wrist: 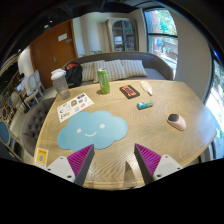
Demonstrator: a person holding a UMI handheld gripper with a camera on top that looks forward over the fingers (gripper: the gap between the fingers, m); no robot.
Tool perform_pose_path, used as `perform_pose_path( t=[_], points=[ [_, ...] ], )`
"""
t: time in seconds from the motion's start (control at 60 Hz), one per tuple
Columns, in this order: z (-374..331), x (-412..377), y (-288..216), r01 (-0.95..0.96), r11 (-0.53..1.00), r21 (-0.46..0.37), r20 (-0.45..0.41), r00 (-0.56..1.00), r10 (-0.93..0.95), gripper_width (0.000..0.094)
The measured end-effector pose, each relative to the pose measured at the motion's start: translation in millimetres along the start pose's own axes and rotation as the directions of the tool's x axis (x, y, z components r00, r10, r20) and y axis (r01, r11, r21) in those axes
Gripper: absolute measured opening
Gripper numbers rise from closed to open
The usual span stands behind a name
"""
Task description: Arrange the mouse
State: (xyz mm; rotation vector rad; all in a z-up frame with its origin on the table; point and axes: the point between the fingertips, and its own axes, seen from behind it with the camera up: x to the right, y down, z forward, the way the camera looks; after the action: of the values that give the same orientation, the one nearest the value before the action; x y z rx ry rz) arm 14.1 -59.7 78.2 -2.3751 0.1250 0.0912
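The mouse (pixel 176 121) is a small rounded thing, grey-brown with a darker top, and it lies on the wooden table (pixel 150 135) well ahead of my fingers and off to the right side, close to the table's right edge. Its long axis seems to run roughly left to right across my view, but I cannot tell which end is the front. I can read no brand or label on it.

Near the middle of the table, just ahead of the fingers, I see a light blue cloud-shaped mat (pixel 92 128) with a little smiling face on it. The mouse is well apart from this mat. Between them, further back, lies a small teal object (pixel 145 105), and beyond it a dark flat box (pixel 129 91) and a green bottle (pixel 104 80) standing upright. To the left of the mat there is a printed sheet (pixel 75 105); its writing is too small for me to read. A yellow card (pixel 41 156) sits at the near left edge.

My gripper (pixel 113 160) is wide open; the purple pads (pixel 80 159) hold nothing between them.

Behind the table stands a grey sofa (pixel 125 68).
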Motion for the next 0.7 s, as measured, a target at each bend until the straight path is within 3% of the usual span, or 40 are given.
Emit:
perform_pose_path(
  t=[0.233, 0.7],
  points=[
    [-4, 52, 3, -0.008, 1.0, 0.026, -0.03, 1.0, 0.008, 0.0836],
    [75, 282, 7, 0.061, 0.998, 0.003, -0.138, 0.989, -0.06, 0.083]
  ],
)
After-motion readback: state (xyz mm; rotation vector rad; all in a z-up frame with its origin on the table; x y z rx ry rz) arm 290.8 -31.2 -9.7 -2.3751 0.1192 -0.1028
